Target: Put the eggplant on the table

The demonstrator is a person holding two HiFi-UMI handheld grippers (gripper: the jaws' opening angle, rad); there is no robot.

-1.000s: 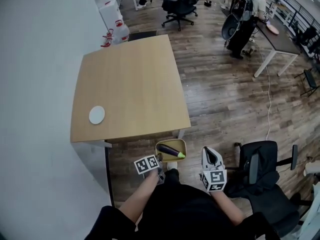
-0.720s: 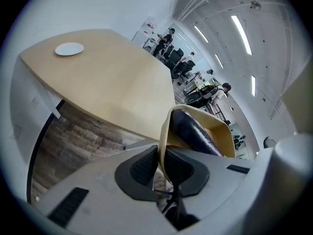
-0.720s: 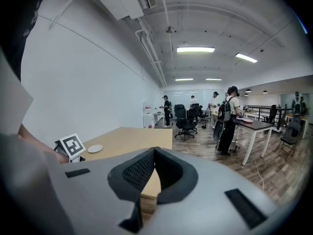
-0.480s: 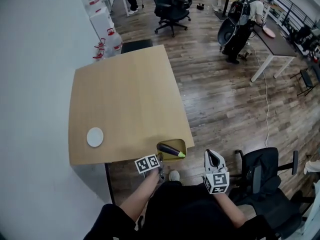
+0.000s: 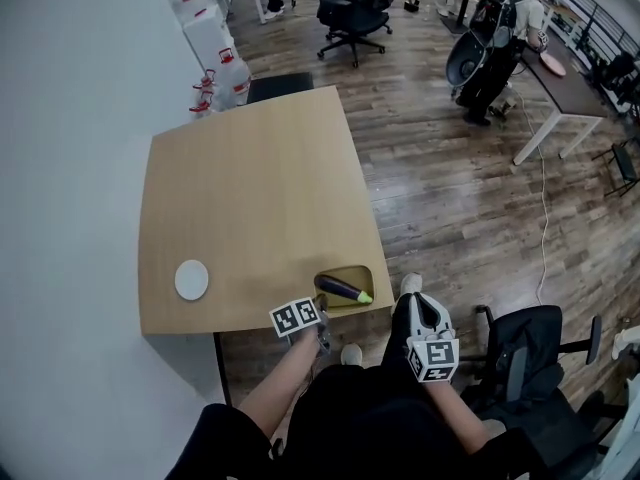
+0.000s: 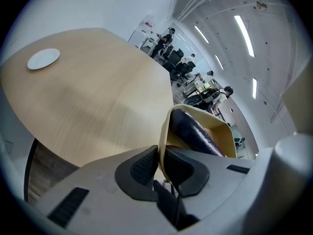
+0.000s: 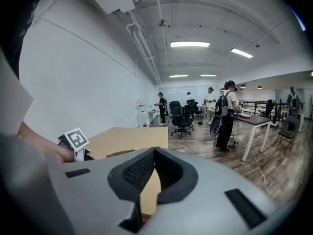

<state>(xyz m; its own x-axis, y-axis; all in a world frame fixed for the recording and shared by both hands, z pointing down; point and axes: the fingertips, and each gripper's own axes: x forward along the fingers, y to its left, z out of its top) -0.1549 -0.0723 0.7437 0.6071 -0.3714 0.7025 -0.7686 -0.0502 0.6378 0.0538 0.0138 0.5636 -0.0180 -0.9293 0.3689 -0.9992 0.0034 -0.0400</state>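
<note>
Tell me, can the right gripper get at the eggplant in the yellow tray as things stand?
Probably yes. The eggplant lies uncovered in the tray, which the left gripper holds by the rim. The right gripper is beside it with nothing between, though its shut jaws must open first.

Eggplant (image 5: 342, 288): one, dark purple, glossy, elongated; yellow-green stem end points to 4 o'clock. Lies on its side inside a shallow tan tray (image 5: 356, 272), at the 5 o'clock corner of the table (image 5: 250, 188). Table: rectangular, light wood top.
</note>
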